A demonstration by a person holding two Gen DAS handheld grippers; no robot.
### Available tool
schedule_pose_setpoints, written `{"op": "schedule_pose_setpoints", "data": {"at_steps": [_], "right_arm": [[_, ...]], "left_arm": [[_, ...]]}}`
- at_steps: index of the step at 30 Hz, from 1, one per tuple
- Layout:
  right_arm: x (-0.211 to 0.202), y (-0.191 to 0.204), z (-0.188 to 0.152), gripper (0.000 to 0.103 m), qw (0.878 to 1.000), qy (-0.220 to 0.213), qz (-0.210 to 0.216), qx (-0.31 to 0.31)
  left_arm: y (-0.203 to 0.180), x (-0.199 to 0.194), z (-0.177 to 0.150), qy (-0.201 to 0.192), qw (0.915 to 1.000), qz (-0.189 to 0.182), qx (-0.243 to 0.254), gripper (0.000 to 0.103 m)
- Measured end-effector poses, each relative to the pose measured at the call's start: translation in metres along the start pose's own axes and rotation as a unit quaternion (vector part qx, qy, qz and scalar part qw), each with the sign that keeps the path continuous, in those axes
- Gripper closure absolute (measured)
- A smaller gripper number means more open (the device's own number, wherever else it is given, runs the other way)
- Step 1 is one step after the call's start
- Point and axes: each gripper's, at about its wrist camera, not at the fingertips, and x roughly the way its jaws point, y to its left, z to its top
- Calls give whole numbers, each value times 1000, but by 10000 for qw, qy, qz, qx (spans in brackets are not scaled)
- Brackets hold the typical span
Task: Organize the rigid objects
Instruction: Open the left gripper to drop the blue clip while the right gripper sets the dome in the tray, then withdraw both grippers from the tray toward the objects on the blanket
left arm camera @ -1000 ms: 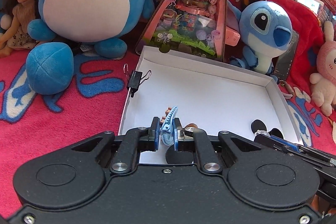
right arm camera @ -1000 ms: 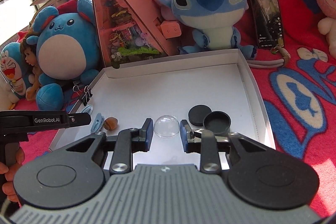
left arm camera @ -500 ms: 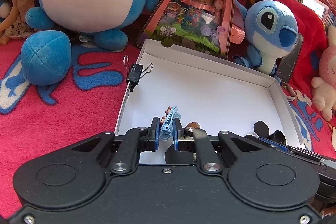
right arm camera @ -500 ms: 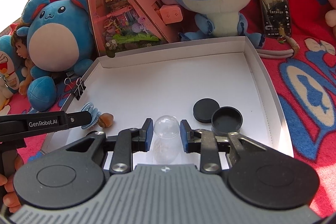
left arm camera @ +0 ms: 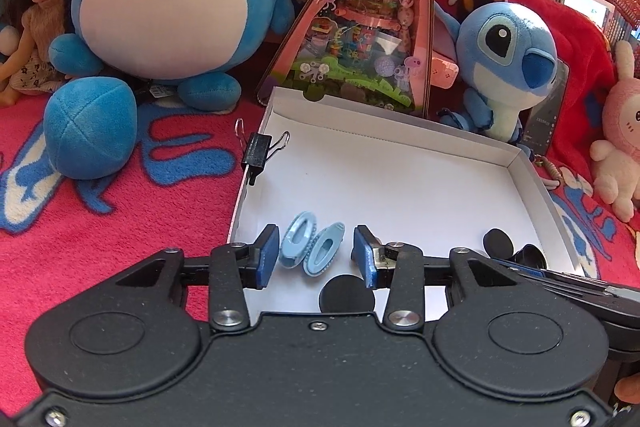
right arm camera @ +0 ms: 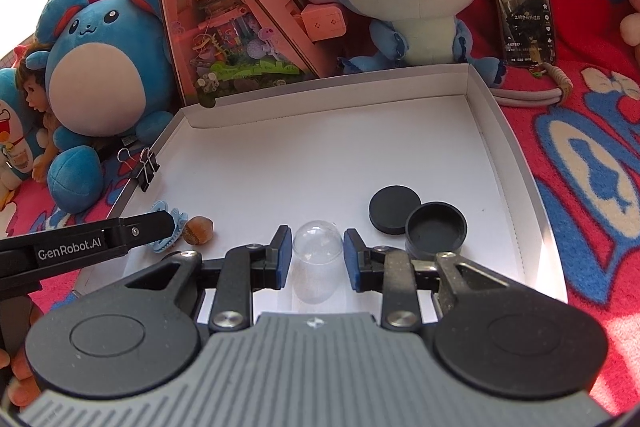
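Hair clip (left arm camera: 311, 246), light blue, lies on the floor of the white box (left arm camera: 400, 163) between the blue pads of the left gripper (left arm camera: 316, 255); its jaws are opening and do not press the clip. Right gripper (right arm camera: 314, 259) is opening too, and the clear dome (right arm camera: 318, 247) sits between its pads with small gaps on both sides. Black lid (right arm camera: 394, 205) and black cap (right arm camera: 436, 229) lie just beside.

"GenRobot.AI" on left hand-held gripper (right arm camera: 170, 227)
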Motion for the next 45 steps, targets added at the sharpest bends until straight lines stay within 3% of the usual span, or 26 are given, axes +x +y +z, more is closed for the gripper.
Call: {"op": "schedule_pose_setpoints", "data": {"at_steps": [9,19,29,45], "right_arm": [[-7,-2,0,66,9999,-117,45,62],[-27,1,-5,49,9994,-318,105,-100],[-56,11,-24,43,9961,-551,109,-687],[-81,-5,-50,24,9947,-679,-44,-767]], "left_arm": [[-10,-10,-3,-80,9996,-30,252,53],[-19,-32,-14,-194,9983,-181,517,47],[-22,-61,-31,-334,9962,-396,707,41],[-22,-93,-61,-349,9928,-639,950,35]]}}
